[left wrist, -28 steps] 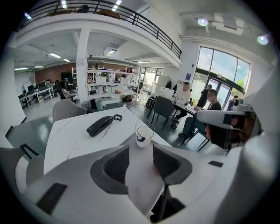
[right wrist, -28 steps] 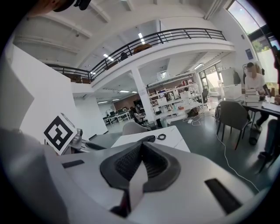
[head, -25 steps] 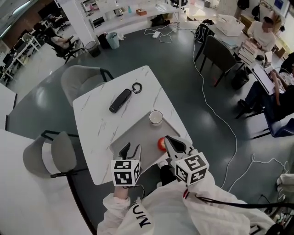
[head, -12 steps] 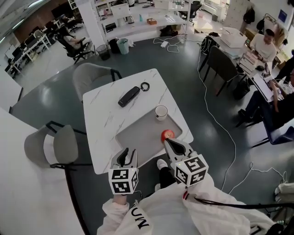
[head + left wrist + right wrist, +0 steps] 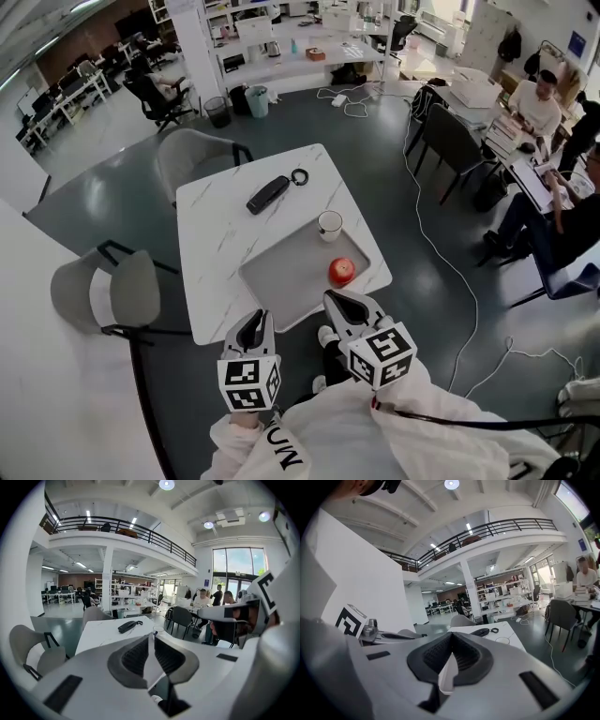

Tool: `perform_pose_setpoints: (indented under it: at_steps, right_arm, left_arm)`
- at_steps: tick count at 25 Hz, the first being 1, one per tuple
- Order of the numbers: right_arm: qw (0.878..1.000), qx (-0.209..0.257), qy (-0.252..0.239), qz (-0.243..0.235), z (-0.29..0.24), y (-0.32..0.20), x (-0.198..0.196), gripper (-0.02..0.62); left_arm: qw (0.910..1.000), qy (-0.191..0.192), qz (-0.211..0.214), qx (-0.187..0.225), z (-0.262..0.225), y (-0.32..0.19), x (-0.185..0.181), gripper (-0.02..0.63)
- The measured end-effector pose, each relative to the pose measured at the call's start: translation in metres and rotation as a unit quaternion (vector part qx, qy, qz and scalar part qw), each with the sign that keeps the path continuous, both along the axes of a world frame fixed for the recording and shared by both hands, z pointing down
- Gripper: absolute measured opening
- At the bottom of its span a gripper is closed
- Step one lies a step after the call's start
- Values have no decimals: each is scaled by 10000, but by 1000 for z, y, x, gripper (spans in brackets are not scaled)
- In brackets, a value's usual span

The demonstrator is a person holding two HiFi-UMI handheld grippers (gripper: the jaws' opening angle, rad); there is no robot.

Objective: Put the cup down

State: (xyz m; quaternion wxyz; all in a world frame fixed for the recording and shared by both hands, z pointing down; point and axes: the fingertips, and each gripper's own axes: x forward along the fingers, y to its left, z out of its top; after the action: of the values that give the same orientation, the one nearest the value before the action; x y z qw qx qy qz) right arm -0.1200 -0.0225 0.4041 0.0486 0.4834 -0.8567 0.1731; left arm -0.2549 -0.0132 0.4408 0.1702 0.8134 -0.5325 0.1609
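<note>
Desk (image 5: pixel 216 244): one, white marble-look, carries everything. Tray (image 5: pixel 281 277): one, grey, flat, on the near right part of the desk. Left hand-held gripper (image 5: pixel 252 326) hangs off the near desk edge, jaws closing, only a slim gap left, nothing between them. Right hand-held gripper (image 5: pixel 335 302) is just beside it, jaws together, empty. Two grippers, neither anywhere near the cup. Black case (image 5: pixel 268 194): one, far side of the desk, off the tray. Cup (image 5: pixel 329 225): one, white, upright, open end up, at the tray's far right corner, apart from the apple; can't tell if it sits fully inside the rim. It looks already put down. My read is a small rigid cup, light, smooth-walled so likely slippery, breakable if ceramic. If it needs moving, pinch across the rim wall or clamp the body low, with moderate squeeze, and keep it upright. Apple (image 5: pixel 341 271): one, red, on the tray's near right. Ring (image 5: pixel 299 175): one, beside the case end.
</note>
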Motion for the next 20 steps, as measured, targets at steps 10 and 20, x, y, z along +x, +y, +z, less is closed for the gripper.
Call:
perform_pose_setpoints:
  at_steps: [10,20]
  right_arm:
    - [9998,149,-19,126,-12,41,4,5]
    - [9998,193,5,10,-18,48,7,5]
  left_arm:
    - [9995,64,47,297,-16,42,6,9]
    - [9993,93,36,367,-25,54,16,9]
